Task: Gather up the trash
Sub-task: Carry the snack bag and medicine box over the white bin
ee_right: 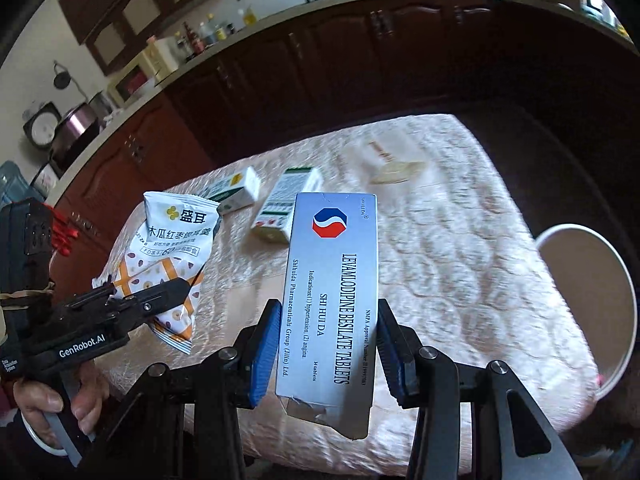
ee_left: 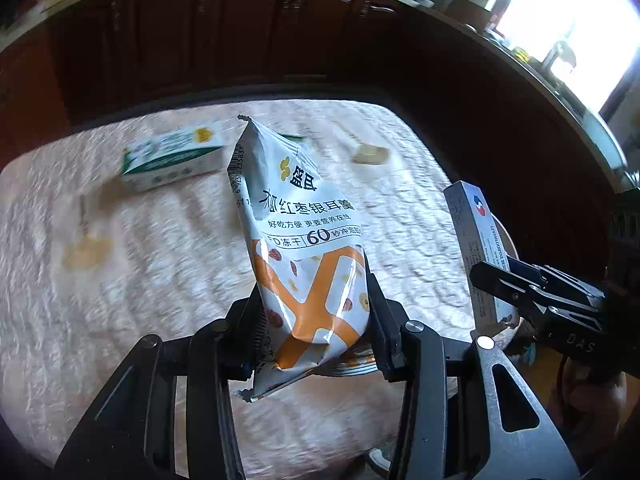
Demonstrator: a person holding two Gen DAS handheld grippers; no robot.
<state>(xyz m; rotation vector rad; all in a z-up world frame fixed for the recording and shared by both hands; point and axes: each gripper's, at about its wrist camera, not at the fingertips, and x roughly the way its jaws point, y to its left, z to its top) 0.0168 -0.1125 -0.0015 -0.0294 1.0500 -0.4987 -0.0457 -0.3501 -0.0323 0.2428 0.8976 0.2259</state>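
Note:
My left gripper (ee_left: 314,304) is shut on a white and orange snack packet (ee_left: 298,232) and holds it upright above the table; the packet also shows in the right wrist view (ee_right: 168,256). My right gripper (ee_right: 326,344) is shut on a silver tablet box (ee_right: 332,300) with a red and blue logo, held above the table; the box also shows in the left wrist view (ee_left: 478,248). A round white bin (ee_right: 592,300) stands off the table's right edge, to the right of the box.
A pale quilted cloth covers the table (ee_right: 440,264). On it lie a green and white carton (ee_left: 172,156), a second small carton (ee_right: 288,204) and two flat wooden spoons (ee_left: 370,154) (ee_left: 86,250). Dark wooden cabinets (ee_left: 240,32) stand behind the table.

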